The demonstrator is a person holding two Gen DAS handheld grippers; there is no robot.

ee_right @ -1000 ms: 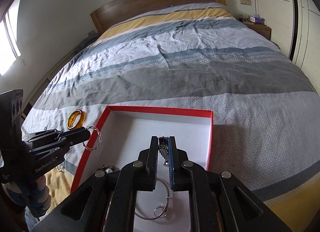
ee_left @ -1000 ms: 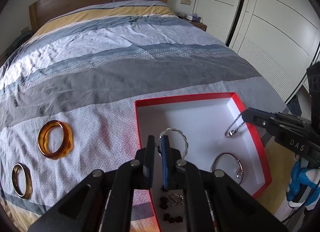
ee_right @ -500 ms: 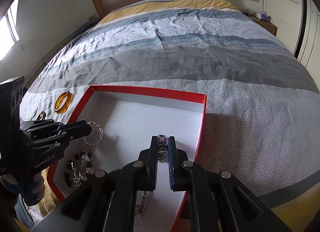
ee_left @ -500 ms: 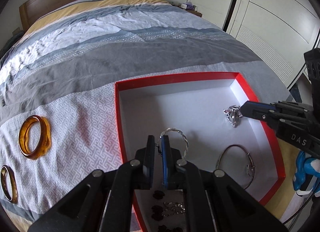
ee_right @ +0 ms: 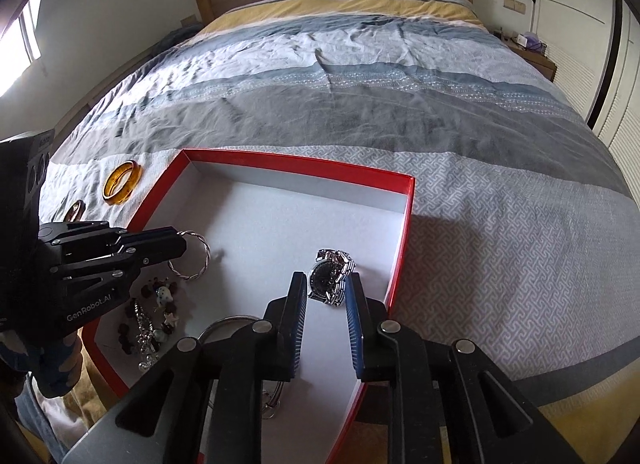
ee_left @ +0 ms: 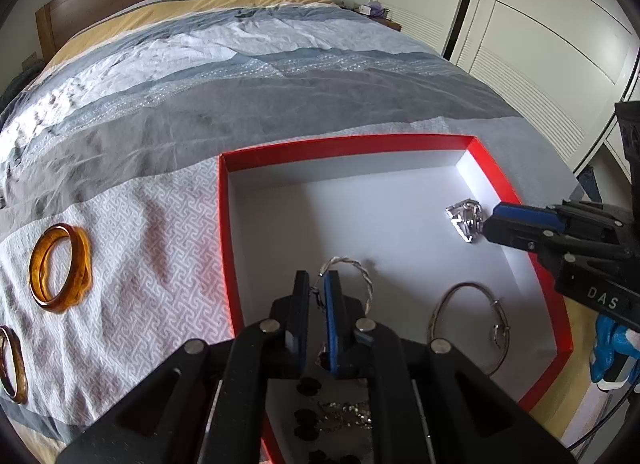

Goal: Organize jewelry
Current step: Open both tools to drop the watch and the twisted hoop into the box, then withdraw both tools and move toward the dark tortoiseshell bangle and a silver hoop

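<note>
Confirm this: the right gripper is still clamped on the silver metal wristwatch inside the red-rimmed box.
Not so. The right gripper is open, and the silver metal wristwatch lies released on the floor of the red-rimmed box, as the right wrist view shows.

Silver watch lying in red box

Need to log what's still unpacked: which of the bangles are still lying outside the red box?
The two amber bangles, the larger amber bangle and the darker one nearer the bed's edge, lie on the quilt left of the red box. The silver ones are over the box.
</note>
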